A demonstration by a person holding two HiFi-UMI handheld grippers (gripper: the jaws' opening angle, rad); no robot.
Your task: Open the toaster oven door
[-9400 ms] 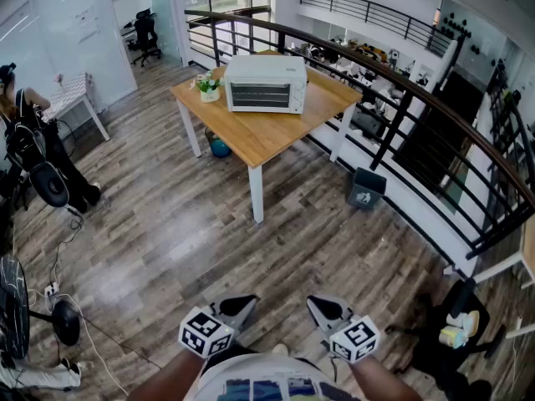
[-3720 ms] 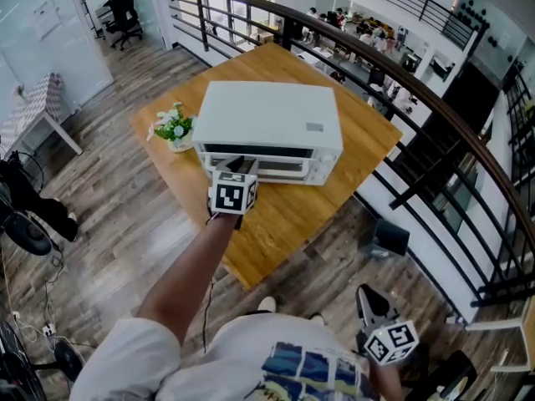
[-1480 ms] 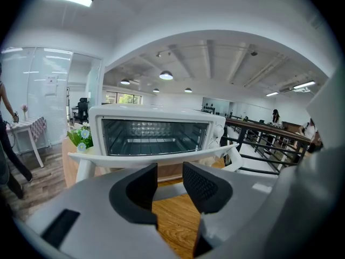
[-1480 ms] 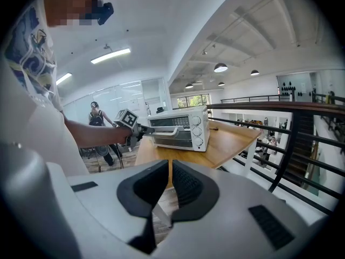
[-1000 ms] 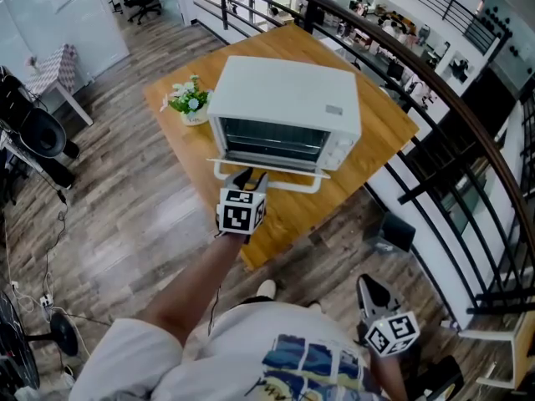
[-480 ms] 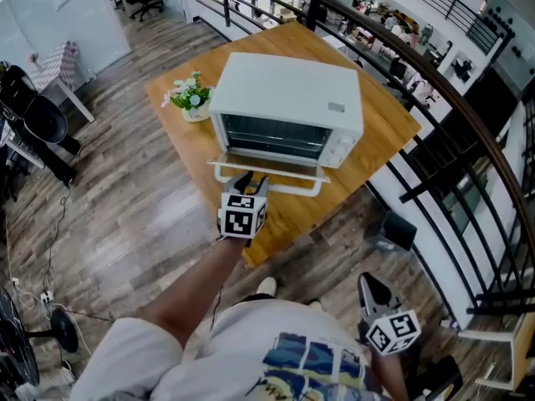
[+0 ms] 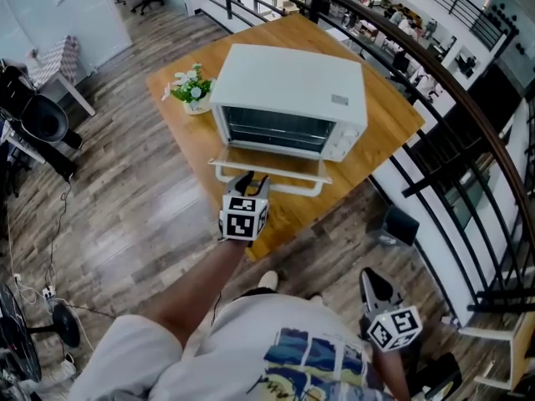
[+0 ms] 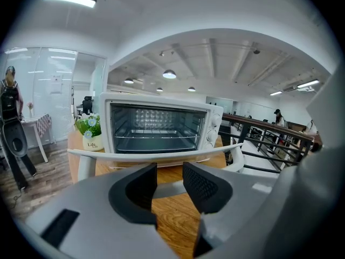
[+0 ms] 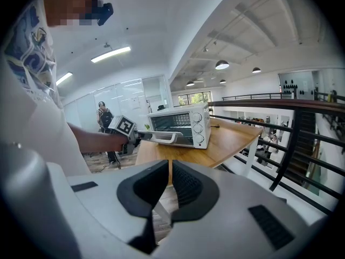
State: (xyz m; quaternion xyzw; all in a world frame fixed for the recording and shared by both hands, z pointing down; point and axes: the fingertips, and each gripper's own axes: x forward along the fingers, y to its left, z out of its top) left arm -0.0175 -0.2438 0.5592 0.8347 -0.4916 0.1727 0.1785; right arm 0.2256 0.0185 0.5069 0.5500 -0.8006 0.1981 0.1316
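Note:
The white toaster oven (image 7: 288, 90) stands on a wooden table (image 7: 389, 119). Its door (image 7: 272, 163) lies folded down flat, and the wire rack shows inside the oven (image 8: 156, 128). The white door handle (image 7: 276, 185) runs along the door's front edge. My left gripper (image 7: 248, 182) is at the handle's left part. In the left gripper view its jaws (image 8: 170, 171) stand apart, with the handle (image 8: 161, 154) just beyond and above the tips, not between them. My right gripper (image 7: 370, 282) hangs low by my side, shut and empty (image 9: 170, 169), far from the oven (image 9: 180, 124).
A small flower pot (image 7: 192, 90) sits on the table left of the oven. A black railing (image 7: 456, 128) runs behind and to the right of the table. A person (image 8: 11, 123) stands off to the left, near a small white table (image 7: 58, 65).
The oven door was shut with my left gripper at its handle; it now lies flat open. Over the last second the left gripper stayed by the handle; the right gripper did not move.

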